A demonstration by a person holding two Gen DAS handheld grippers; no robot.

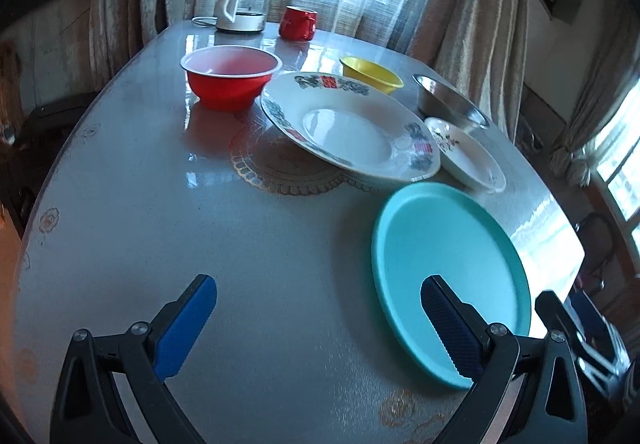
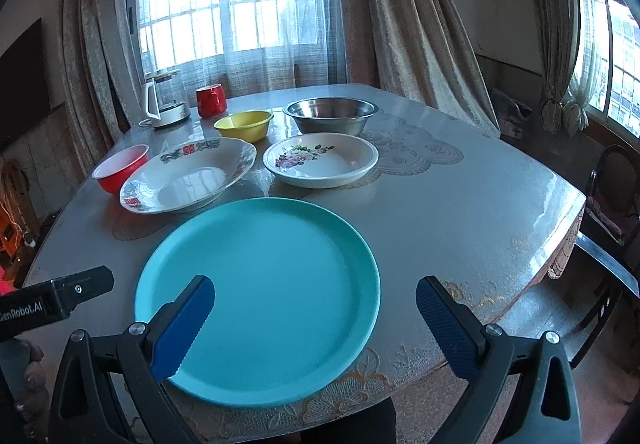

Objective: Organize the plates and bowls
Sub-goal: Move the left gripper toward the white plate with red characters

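A large turquoise plate (image 2: 260,292) lies at the table's near edge, also in the left wrist view (image 1: 448,268). Beyond it sit a wide flowered plate (image 2: 188,174) (image 1: 348,124), a smaller flowered white dish (image 2: 320,160) (image 1: 466,152), a red bowl (image 2: 120,168) (image 1: 230,76), a yellow bowl (image 2: 244,124) (image 1: 372,74) and a steel bowl (image 2: 330,114) (image 1: 448,100). My right gripper (image 2: 316,298) hangs open over the turquoise plate's near right part, holding nothing. My left gripper (image 1: 320,296) is open above bare table, left of that plate.
A glass kettle (image 2: 166,100) (image 1: 242,2) and a red mug (image 2: 210,100) (image 1: 298,22) stand at the table's far side by the curtained window. A dark chair (image 2: 608,196) stands off the table's right edge. The left gripper's body (image 2: 56,300) shows at the right view's left.
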